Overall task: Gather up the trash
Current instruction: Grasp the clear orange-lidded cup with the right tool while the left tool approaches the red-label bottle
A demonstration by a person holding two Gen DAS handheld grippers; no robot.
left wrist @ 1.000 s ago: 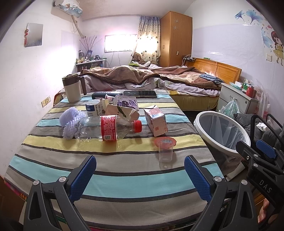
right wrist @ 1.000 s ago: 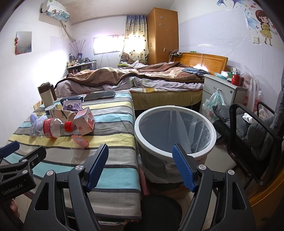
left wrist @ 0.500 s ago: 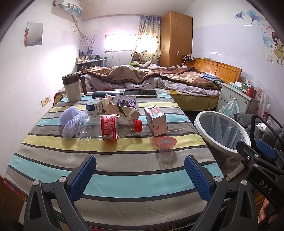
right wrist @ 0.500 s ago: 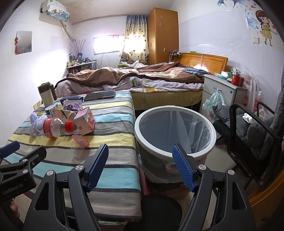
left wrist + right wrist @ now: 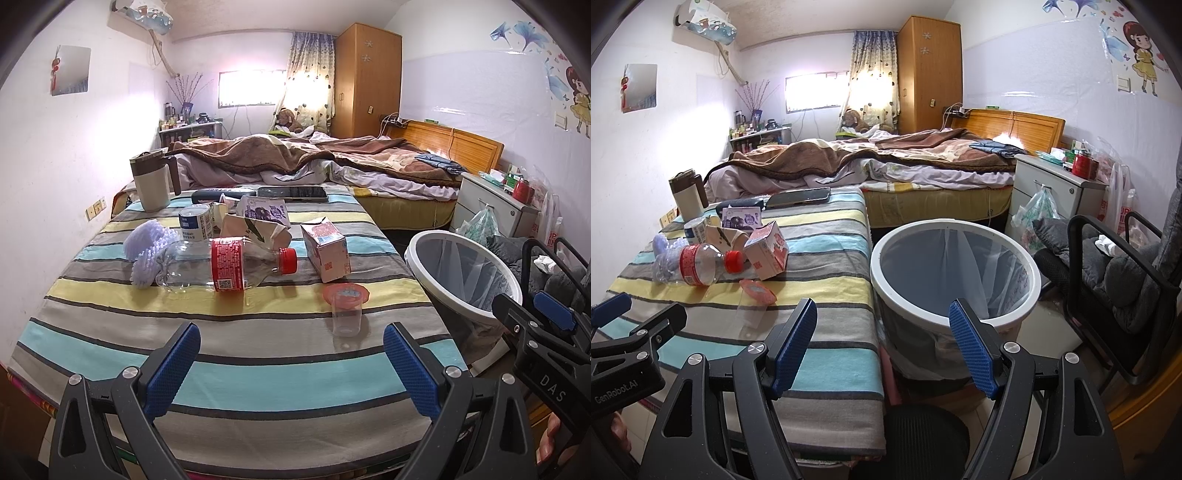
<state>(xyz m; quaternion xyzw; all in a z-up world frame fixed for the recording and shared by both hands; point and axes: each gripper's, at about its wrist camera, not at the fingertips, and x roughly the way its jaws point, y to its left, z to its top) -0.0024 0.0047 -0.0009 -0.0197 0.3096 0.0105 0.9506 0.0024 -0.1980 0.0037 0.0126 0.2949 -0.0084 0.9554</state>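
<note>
Trash lies on the striped table (image 5: 258,376): a clear bottle (image 5: 229,267) with a red label and cap on its side, a pink carton (image 5: 325,248), a clear cup (image 5: 346,308) with a peeled orange lid, a torn beige carton (image 5: 251,230), a purple carton (image 5: 264,210) and a small can (image 5: 194,221). A white-rimmed bin (image 5: 955,273) with a bag liner stands right of the table. My left gripper (image 5: 291,360) is open and empty over the table's near edge. My right gripper (image 5: 882,345) is open and empty in front of the bin.
A beige jug (image 5: 151,184), a white puffy sponge (image 5: 147,245), a phone (image 5: 291,192) and a dark case (image 5: 221,195) sit on the table's far part. A bed (image 5: 905,166) lies behind. A nightstand (image 5: 1056,192) and a black chair (image 5: 1119,273) stand right of the bin.
</note>
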